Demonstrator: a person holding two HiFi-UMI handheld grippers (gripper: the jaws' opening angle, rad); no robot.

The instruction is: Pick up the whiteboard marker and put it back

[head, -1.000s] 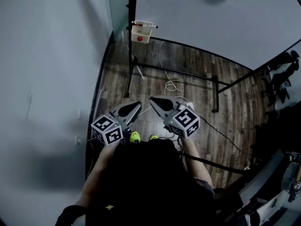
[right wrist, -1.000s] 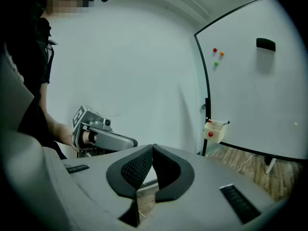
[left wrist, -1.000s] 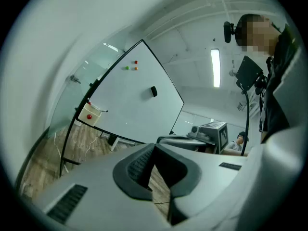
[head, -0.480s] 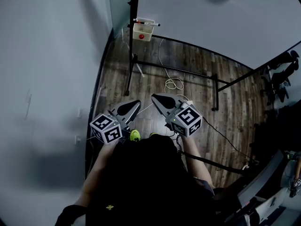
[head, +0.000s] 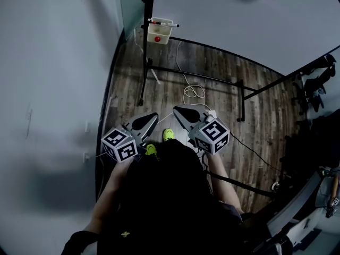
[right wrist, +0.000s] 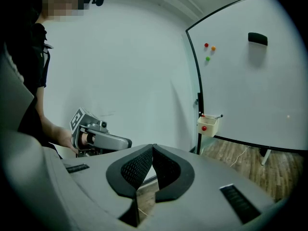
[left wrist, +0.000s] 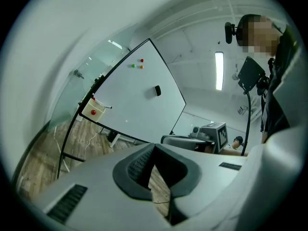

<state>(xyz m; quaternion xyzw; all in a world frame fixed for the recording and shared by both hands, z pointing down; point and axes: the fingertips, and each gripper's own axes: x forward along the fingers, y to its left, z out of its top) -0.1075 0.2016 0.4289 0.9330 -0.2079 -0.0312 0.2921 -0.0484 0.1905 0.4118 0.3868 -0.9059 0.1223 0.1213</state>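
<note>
Upper centre of head view: whiteboard marker lies atop cream box on whiteboard frame; left hand-held gripper and right hand-held gripper, both closed and empty, sit well apart at mid-frame, so pickup apparently not begun.

I stand on a dark wood-plank floor, with a plain pale grey wall to my left. Ahead of me a large whiteboard on a black metal frame stands near the corner. A loose white cable coils on the boards by its foot rail. A long white ceiling strip light glows overhead.
</note>
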